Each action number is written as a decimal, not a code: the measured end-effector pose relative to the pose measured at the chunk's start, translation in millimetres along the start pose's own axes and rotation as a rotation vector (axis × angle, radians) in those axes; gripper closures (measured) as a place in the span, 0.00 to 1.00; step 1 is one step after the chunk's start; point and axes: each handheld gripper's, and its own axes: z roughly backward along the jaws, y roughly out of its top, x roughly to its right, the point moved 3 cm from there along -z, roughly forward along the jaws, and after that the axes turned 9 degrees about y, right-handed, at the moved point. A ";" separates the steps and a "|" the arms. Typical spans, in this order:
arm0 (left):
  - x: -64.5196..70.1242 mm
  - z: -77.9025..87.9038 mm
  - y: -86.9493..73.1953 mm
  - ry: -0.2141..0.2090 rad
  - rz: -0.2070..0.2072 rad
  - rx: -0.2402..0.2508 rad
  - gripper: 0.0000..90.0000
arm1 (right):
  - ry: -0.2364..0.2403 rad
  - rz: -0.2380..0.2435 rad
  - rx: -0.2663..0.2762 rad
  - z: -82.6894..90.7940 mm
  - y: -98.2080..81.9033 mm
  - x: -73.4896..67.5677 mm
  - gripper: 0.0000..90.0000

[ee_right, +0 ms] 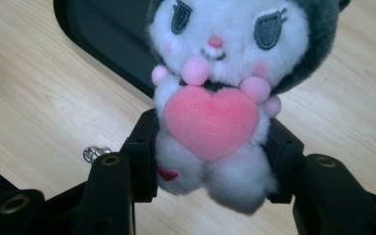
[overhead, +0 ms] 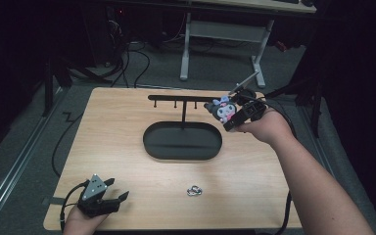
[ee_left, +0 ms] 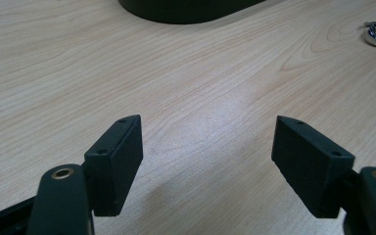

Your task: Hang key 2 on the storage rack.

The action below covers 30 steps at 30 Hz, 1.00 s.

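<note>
Fuzzy plush (ee_right: 220, 93), pink felt heart: gripped in right claw (overhead: 235, 115), upper right. Left claw (ee_left: 208, 161): jaws wide, empty, over woodgrain table (ee_left: 200, 83). Oval black tray (overhead: 182, 141), centre.

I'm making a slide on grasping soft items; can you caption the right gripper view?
Right gripper clamps a plush toy holding a pink heart above the wooden table.

Left gripper (overhead: 108, 198): bare table (overhead: 127, 147) ahead; tray (overhead: 182, 140) farther on, clip (overhead: 194, 190) off to its right.
</note>
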 end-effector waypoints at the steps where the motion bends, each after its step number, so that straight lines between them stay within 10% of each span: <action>1: 0.2 0.0 -0.1 0.000 0.000 -0.001 0.31 | 0.003 -0.001 -0.005 -2.0 -1.7 1.2 0.57; 13: 2.2 -0.2 -0.1 -0.005 -0.017 -0.015 0.32 | 0.006 -0.013 -0.041 -24.0 -13.9 8.3 0.57; 30: -0.4 0.2 -0.7 -0.007 -0.014 -0.010 0.32 | -0.042 0.012 0.014 7.0 17.1 -2.4 0.58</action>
